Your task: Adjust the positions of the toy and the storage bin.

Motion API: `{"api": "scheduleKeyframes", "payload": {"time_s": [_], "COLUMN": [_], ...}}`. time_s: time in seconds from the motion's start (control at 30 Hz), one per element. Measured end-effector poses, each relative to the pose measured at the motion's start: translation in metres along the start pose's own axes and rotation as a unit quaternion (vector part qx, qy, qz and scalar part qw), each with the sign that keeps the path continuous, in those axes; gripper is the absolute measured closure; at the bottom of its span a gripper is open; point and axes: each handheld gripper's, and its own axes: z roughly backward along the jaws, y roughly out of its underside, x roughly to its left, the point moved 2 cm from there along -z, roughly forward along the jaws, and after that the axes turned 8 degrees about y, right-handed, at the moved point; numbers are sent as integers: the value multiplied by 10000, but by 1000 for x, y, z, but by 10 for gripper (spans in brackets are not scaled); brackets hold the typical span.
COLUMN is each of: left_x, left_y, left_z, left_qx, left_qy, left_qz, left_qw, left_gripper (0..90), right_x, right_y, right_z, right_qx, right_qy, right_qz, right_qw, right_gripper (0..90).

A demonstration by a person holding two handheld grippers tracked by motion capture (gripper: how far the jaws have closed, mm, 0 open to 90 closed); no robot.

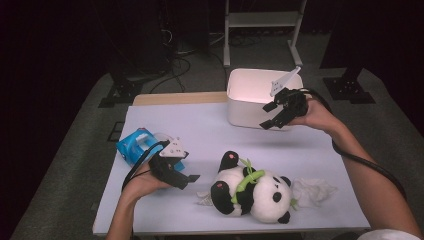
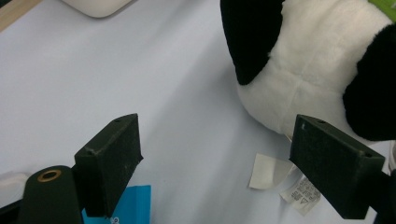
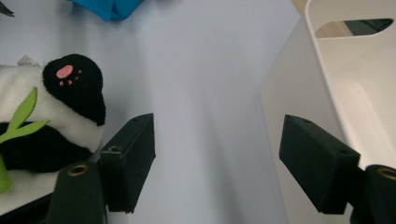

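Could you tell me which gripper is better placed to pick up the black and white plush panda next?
The left gripper, I'd judge: its open jaws point at the black and white plush panda right beside it. The right gripper hovers open by the white plastic bin, farther away.

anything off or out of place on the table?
Nothing damaged or spilled. The panda plush lies toppled on its back near the front edge, with a crumpled white cloth by its head. The blue pack sits at the left edge. Both claws, left and right, are open and empty.
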Motion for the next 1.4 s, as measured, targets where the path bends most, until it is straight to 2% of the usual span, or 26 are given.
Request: {"api": "scheduleKeyframes", "payload": {"time_s": [0.2, 0.53, 1.1, 1.4], "left_x": [0, 1, 2, 2], "left_y": [2, 4, 5, 6], "left_z": [6, 11, 13, 14], "left_qx": [-81, -104, -131, -124], "left_qy": [-32, -72, -73, -78], "left_qz": [41, 72, 105, 107], "left_qw": [10000, 9999, 9998, 9998], "left_gripper": [153, 152, 152, 152], "right_x": [-13, -30, -48, -55], "right_y": [-10, -16, -19, -20], "right_z": [1, -4, -12, -24], "right_qx": [62, 261, 429, 566], "right_qy": [84, 190, 216, 234], "right_qz": [66, 128, 72, 36], "right_qw": [9999, 9994, 9988, 9981], "right_gripper": [259, 259, 251, 256]}}
